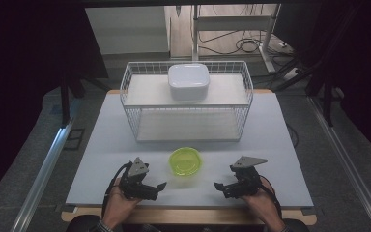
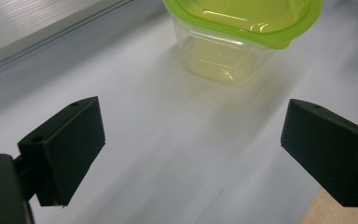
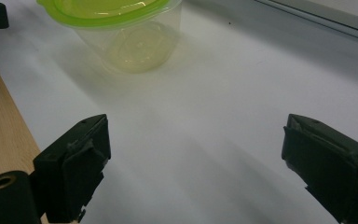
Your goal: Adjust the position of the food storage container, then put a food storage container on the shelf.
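Note:
A clear plastic tub with a lime-green lid [image 1: 186, 161] stands upright on the white table, near its front edge and between my two grippers. My left gripper [image 1: 158, 188] rests low on the table to the tub's left, jaws wide apart and empty. In the left gripper view the tub [image 2: 235, 37] sits ahead, beyond the open left gripper [image 2: 193, 154]. My right gripper [image 1: 221, 187] lies to the tub's right, also open and empty. The right gripper view has the tub [image 3: 121, 32] at upper left, past the open right gripper [image 3: 196, 163].
A white wire basket rack [image 1: 187, 104] stands across the back half of the table, with a white square lidded container [image 1: 188, 81] on its upper shelf. The table's wooden front edge [image 1: 188, 216] runs just behind my hands. A metal rail [image 1: 43, 169] runs along the left.

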`<state>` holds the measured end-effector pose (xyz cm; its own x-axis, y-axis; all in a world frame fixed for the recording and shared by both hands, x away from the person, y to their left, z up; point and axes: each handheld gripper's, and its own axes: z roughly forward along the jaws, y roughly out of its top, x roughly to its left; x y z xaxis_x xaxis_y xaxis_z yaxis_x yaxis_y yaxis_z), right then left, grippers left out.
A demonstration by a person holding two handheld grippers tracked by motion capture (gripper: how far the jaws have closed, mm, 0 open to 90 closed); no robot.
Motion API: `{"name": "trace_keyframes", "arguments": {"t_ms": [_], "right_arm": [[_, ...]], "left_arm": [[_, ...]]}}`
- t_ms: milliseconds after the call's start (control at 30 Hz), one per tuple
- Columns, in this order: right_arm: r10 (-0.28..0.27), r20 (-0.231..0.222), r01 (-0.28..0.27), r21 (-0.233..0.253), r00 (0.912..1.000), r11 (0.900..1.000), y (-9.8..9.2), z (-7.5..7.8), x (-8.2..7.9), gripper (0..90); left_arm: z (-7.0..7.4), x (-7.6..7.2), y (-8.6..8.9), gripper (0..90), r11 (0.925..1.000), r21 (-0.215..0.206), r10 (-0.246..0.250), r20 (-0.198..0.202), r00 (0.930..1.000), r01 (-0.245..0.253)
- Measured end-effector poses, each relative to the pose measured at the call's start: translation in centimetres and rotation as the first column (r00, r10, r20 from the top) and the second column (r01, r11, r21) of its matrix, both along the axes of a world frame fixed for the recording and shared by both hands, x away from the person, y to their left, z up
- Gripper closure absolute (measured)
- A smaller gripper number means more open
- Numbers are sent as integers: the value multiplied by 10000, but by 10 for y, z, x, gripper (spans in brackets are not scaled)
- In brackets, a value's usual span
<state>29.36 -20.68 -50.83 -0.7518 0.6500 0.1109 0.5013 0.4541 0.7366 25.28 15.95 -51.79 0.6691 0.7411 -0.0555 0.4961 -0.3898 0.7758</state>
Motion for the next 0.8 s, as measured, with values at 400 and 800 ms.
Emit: {"name": "trace_keyframes", "arguments": {"t_ms": [400, 800], "right_arm": [[163, -10, -163, 96, 9999, 9998, 0, -1, 1, 71], [342, 118, -343, 133, 9993, 9993, -1, -1, 5, 46]], "left_arm": [[-6, -16, 8, 22, 9987, 516, -50, 351, 9994, 32], [-10, -17, 11, 11, 9988, 476, -139, 231, 9996, 128]]}}
